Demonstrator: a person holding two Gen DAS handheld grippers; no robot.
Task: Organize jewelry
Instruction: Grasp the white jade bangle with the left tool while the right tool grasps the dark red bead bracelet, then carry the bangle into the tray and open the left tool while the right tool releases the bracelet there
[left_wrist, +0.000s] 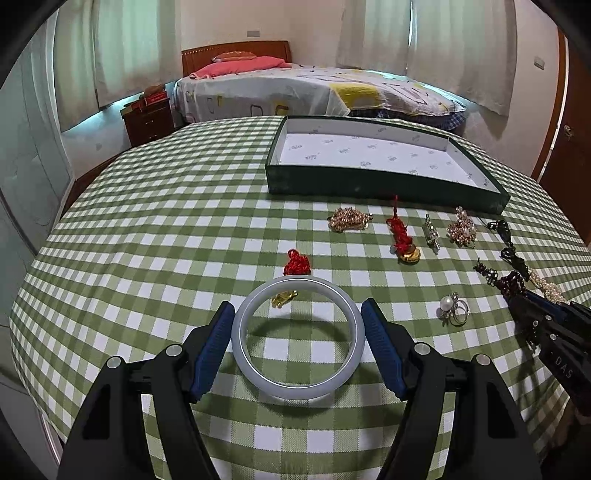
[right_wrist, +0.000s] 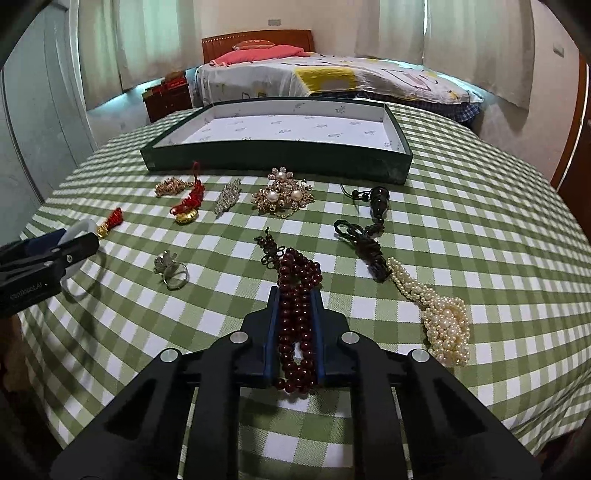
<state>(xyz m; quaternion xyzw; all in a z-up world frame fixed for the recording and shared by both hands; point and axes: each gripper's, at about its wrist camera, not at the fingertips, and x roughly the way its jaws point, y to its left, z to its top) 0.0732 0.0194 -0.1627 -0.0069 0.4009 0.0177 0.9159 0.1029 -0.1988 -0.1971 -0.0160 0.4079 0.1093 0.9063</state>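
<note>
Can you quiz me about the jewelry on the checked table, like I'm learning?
1. True or false: the left tongs have their blue pads around a pale bangle.
2. What do the right tongs squeeze? A) the pearl necklace B) the dark red beads C) the ring
3. Fill in: the green box at the far side of the tablecloth holds ____ jewelry so far.

Key: 1. True; the bangle sits between the pads. 2. B; the beads run between the closed pads. 3. No; only its printed white lining shows.
</note>
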